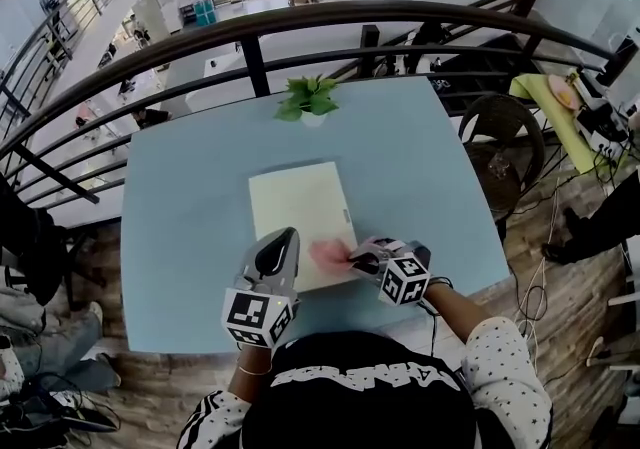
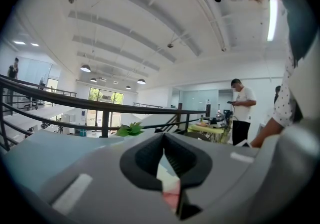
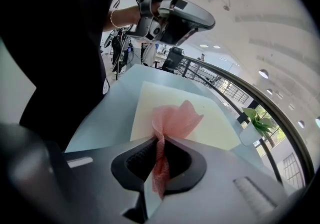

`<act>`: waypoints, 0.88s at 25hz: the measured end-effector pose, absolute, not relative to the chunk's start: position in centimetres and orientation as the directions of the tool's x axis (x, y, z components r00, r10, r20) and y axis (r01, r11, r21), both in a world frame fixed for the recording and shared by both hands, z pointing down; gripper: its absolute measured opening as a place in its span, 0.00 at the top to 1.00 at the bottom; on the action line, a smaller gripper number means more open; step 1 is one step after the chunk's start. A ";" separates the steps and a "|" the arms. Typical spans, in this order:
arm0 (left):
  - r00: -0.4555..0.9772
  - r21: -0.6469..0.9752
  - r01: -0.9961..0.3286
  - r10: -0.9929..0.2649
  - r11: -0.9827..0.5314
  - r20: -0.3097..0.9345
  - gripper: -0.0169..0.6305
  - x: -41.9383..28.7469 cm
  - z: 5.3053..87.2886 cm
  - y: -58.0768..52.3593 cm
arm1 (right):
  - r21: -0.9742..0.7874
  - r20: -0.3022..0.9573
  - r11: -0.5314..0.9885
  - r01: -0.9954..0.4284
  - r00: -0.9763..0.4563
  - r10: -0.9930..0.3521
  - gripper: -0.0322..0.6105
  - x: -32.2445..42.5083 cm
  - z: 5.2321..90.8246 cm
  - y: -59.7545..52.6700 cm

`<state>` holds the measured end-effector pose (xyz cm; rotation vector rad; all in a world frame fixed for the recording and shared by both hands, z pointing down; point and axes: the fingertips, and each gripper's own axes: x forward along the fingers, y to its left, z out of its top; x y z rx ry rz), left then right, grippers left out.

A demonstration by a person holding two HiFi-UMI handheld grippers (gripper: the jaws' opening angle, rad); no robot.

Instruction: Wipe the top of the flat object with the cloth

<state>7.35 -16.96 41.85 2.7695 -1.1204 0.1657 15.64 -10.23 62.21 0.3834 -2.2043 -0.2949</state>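
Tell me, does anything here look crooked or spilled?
Nothing stands out. The cream board lies flat on the blue table, the right gripper pinches the pink cloth in its jaws, and the potted plant stands upright.

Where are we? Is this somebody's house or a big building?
Probably a balcony level in a big open office building. The dark curved metal railing overlooks a lower floor, and the high white ceiling carries rows of round lamps.

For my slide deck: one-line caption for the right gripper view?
Right gripper, jaws shut on a pink cloth, over the cream flat board on a blue table.
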 end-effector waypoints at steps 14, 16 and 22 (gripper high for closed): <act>0.726 0.090 -0.685 -0.667 -0.723 0.169 0.97 8.2 41.7 -17.4 | 0.279 0.712 0.939 -0.202 -0.612 -0.343 0.93 16.0 61.9 -7.6; 0.723 0.089 -0.688 -0.670 -0.720 0.169 0.97 8.0 41.6 -17.4 | 0.266 0.707 0.939 -0.218 -0.618 -0.344 0.93 15.9 61.8 -7.4; 0.714 0.085 -0.697 -0.679 -0.712 0.170 0.97 7.8 41.6 -17.4 | 0.269 0.711 0.937 -0.224 -0.610 -0.350 0.92 16.2 61.7 -7.0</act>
